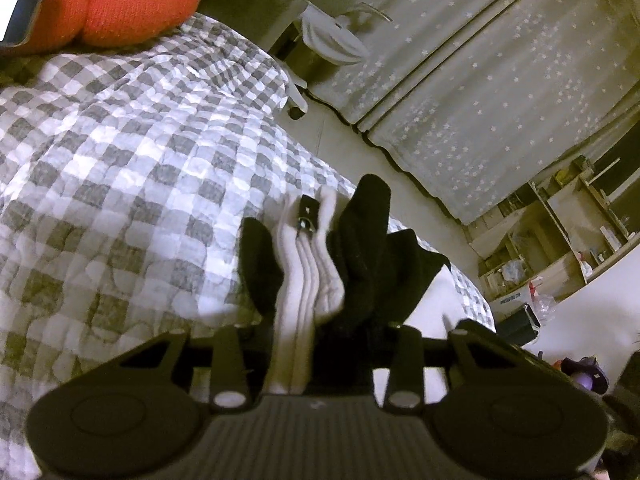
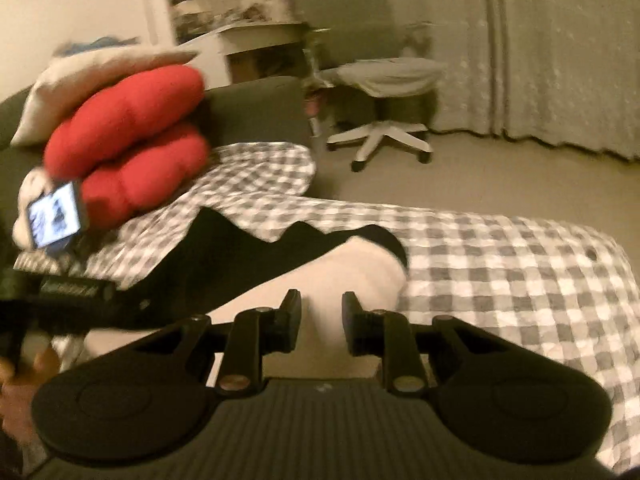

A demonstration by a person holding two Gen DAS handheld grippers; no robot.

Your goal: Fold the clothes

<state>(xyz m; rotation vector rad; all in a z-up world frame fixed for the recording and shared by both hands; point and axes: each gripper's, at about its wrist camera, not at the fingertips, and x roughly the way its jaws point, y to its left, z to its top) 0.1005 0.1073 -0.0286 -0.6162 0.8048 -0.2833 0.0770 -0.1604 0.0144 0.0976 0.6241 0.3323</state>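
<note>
Left gripper was clamped on a bunched fold of the black-and-white garment: white ribbed fabric and black fabric packed between the jaws, standing up in ridges above them, a small dark tag or clip on the white part. The fingertips themselves were buried in cloth.

Right gripper had its jaws partly apart, a clear gap between the pads and nothing pinched. It hovered over the white panel of the same garment; touching or not, can't tell. The view was blurred.

The garment lay on the grey-and-white checked quilt, black part stretched left toward the other gripper's body at the frame edge, where a hand showed.

Further back on the quilt: red cushion with a lit phone screen propped just in front of it, and a pale pillow behind.

Beyond the bed: white swivel chair on the floor, star-patterned curtain, and cluttered shelves against the far wall.
</note>
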